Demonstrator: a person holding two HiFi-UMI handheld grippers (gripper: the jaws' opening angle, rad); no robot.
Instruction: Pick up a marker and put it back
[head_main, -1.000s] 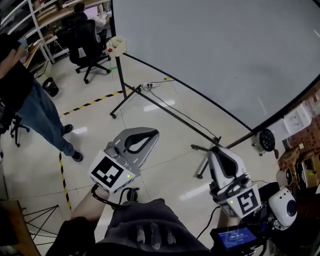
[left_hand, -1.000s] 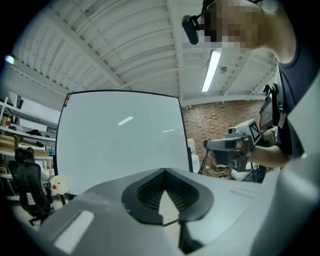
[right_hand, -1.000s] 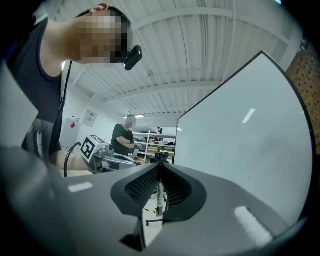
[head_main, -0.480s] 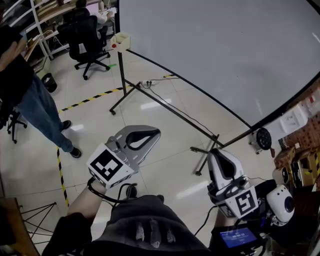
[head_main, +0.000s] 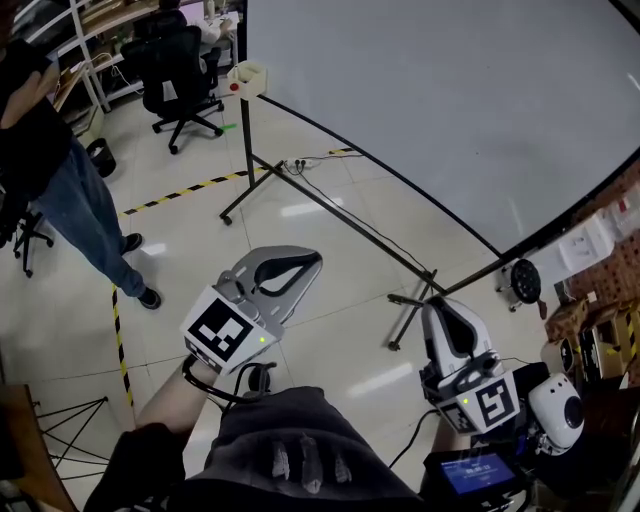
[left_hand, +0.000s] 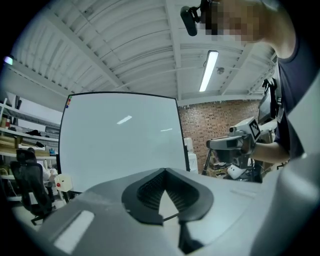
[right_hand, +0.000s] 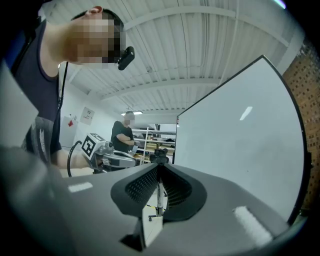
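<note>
Two closed, empty claws, left claw (head_main: 314, 261) and right claw (head_main: 433, 303), have barely shifted.

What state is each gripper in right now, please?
Left gripper: closed, empty.
Right gripper: closed, holding nothing.

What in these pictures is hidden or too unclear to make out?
- Small box at the corner of the whiteboard, head view: too small to tell its contents.
- Whiteboard top, head view: cut off by the frame edge.
- Bystander, head view: partly cut off by the left edge.
</note>
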